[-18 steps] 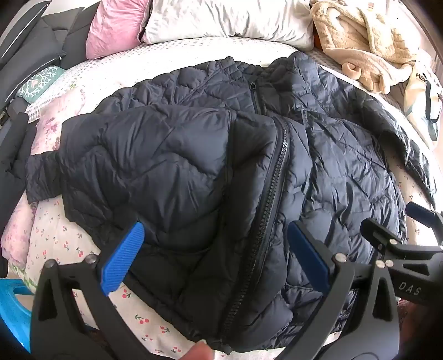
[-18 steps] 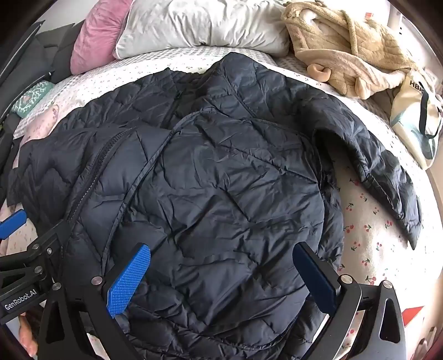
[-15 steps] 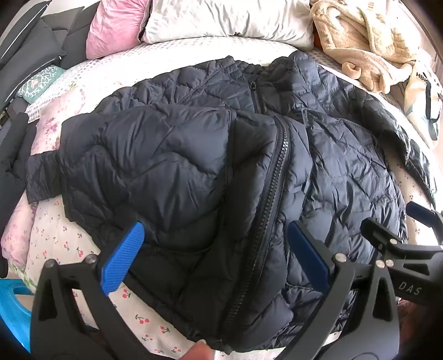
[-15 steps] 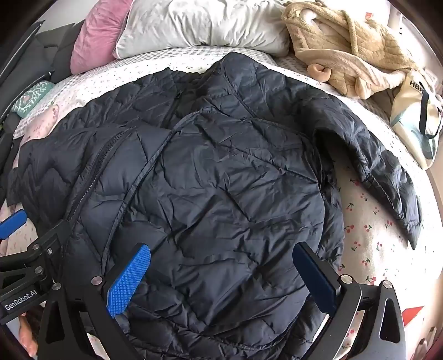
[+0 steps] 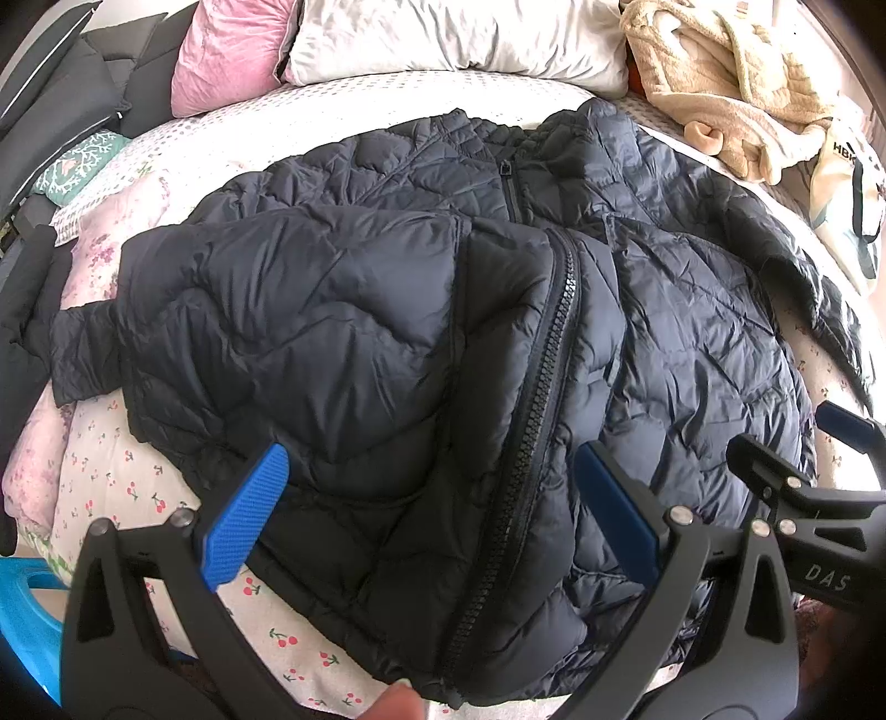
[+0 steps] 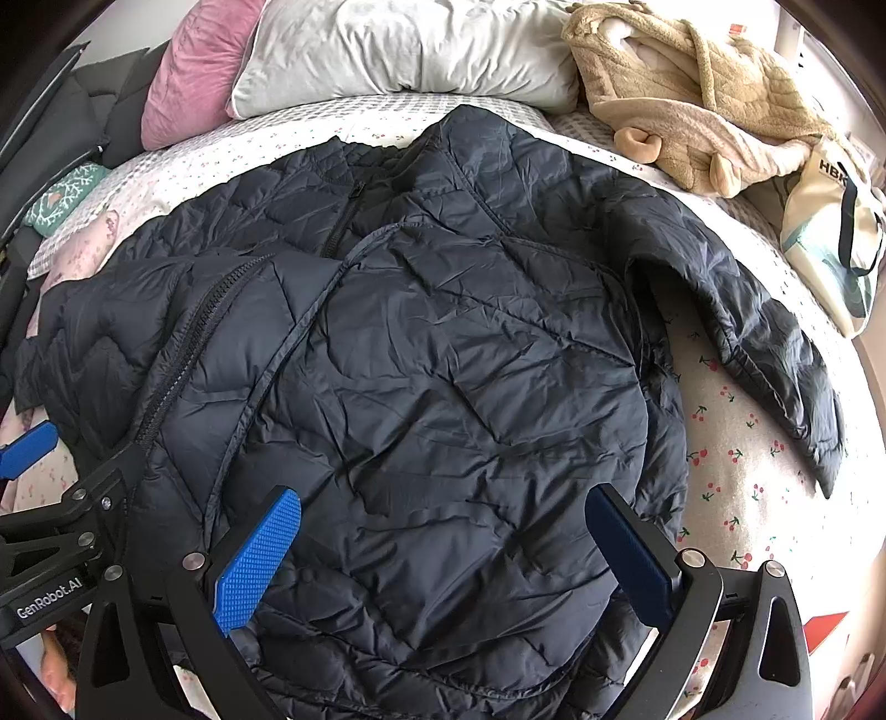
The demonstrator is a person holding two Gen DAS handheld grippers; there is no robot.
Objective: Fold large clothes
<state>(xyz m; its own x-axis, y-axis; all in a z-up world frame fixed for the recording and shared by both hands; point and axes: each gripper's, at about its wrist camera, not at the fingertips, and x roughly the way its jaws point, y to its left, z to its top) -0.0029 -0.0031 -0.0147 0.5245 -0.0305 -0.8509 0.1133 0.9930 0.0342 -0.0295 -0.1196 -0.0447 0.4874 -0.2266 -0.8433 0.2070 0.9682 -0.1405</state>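
Bed (image 6: 736, 498) w/ cherry-print sheet, pink pillow (image 6: 188, 83) + white pillow (image 6: 387, 50) at head, beige robe (image 6: 692, 111) and tote bag (image 6: 830, 221) far right. Dark puffer jacket (image 6: 443, 387) spread across bed, zipper (image 5: 548, 387) up, one sleeve (image 6: 775, 343) flung out right. Left hand-held gripper (image 5: 432, 520) spread wide over hem near zipper, right hand-held gripper (image 6: 443, 559) spread wide over right panel, neither pinching fabric.

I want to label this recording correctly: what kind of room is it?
Most likely a bedroom: the dark puffer jacket lies on a bed with a cherry-print sheet, and a white pillow and pink pillow sit behind it.
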